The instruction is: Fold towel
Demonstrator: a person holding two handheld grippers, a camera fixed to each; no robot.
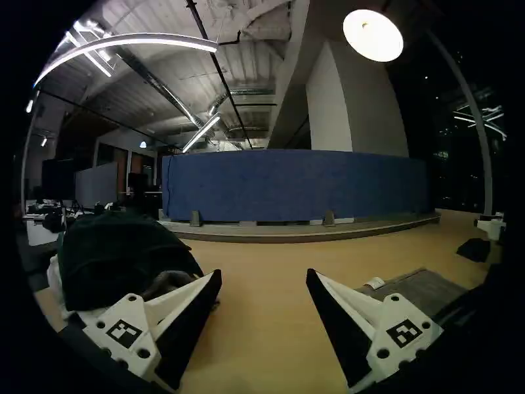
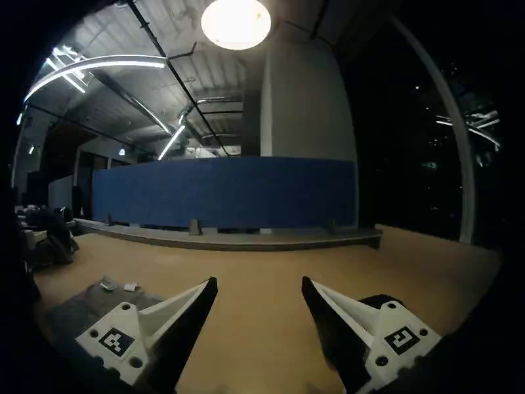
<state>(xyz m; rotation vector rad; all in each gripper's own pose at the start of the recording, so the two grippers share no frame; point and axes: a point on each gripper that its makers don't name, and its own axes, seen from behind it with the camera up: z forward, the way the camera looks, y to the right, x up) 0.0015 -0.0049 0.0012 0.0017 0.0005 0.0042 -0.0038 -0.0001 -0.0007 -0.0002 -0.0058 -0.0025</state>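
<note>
Two grippers hovered low over the tan wooden table, the left gripper and right gripper both spread wide and empty, likely readied to take opposite edges. Between them lay the flat grey towel, seemingly not yet folded; a dark green cloth heap sat aside.

An open-plan office: beyond the jaws, a long blue fabric divider edges the pale wooden worktop, with exposed metal ceiling ducts overhead.

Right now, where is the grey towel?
The grey towel lies flat on the wooden table, lower right in the left gripper view and lower left in the right gripper view.
</note>
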